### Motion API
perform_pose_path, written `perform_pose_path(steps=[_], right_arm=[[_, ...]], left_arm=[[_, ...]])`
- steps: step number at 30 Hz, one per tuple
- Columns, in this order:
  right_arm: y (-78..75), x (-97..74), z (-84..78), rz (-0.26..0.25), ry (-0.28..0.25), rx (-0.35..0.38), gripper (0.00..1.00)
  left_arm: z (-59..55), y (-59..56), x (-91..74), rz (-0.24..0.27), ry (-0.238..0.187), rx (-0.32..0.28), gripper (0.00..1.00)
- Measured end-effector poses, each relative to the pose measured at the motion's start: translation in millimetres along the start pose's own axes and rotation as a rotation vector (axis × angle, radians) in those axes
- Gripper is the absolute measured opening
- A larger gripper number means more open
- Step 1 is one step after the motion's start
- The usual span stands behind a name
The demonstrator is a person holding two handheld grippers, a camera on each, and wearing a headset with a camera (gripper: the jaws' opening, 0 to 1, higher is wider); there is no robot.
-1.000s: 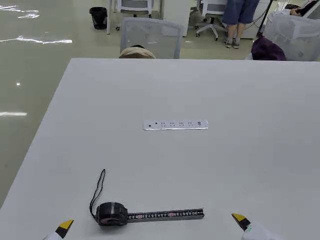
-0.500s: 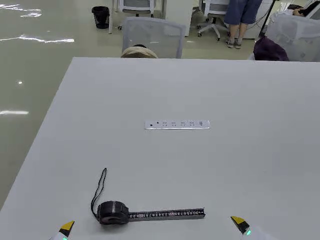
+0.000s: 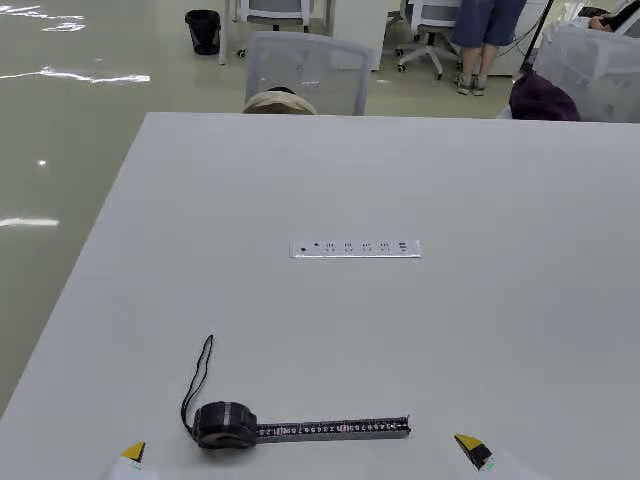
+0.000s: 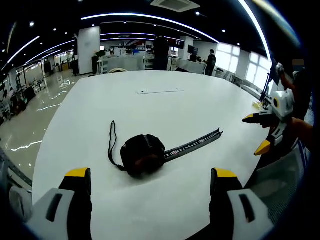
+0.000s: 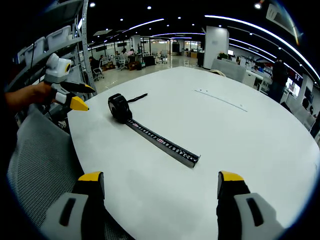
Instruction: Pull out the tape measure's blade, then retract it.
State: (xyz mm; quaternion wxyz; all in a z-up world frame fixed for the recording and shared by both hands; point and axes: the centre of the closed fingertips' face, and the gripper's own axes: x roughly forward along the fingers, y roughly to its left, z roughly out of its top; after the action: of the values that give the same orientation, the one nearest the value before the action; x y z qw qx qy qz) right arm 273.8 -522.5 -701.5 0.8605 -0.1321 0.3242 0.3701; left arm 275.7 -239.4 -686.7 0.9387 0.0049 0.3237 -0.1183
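Note:
A black tape measure point(image 3: 224, 425) lies near the table's front edge, its dark blade point(image 3: 332, 430) drawn out to the right and a black wrist cord point(image 3: 197, 377) trailing behind it. The case point(image 4: 143, 153) sits just ahead of my left gripper point(image 4: 148, 181), which is open and apart from it. In the right gripper view the blade's tip point(image 5: 195, 159) lies ahead of my right gripper point(image 5: 161, 185), also open with nothing in it. One yellow fingertip point(image 3: 134, 452) shows at the lower left of the head view, another fingertip point(image 3: 468, 445) at the lower right.
A white power strip point(image 3: 355, 248) lies in the middle of the white table point(image 3: 480, 320). A mesh chair point(image 3: 305, 72) stands at the far edge, with a person point(image 3: 487, 30) and more chairs beyond. A black bin point(image 3: 204, 30) stands on the glossy floor.
Both grippers' tips have sunk slightly toward the bottom of the head view. The tape measure and its blade lie as before.

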Motion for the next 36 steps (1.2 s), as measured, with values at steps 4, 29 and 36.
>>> perform_pose_path(steps=[4,29,36], right_arm=[[0.7,1.9,-0.3,0.012,0.000,-0.008,0.93],[-14.3,20.5,6.6,0.119,-0.049,-0.087,0.74],[-20.2,28.2,3.4,0.177,-0.030,-0.161,0.65]], left_arm=[[1.7,3.3,4.2,0.038,-0.008,-0.016,0.99],[11.3,6.7,30.3,0.169,-0.045,-0.085,0.97],[11.0,7.2,38.8,0.191,-0.046,-0.109,0.93]])
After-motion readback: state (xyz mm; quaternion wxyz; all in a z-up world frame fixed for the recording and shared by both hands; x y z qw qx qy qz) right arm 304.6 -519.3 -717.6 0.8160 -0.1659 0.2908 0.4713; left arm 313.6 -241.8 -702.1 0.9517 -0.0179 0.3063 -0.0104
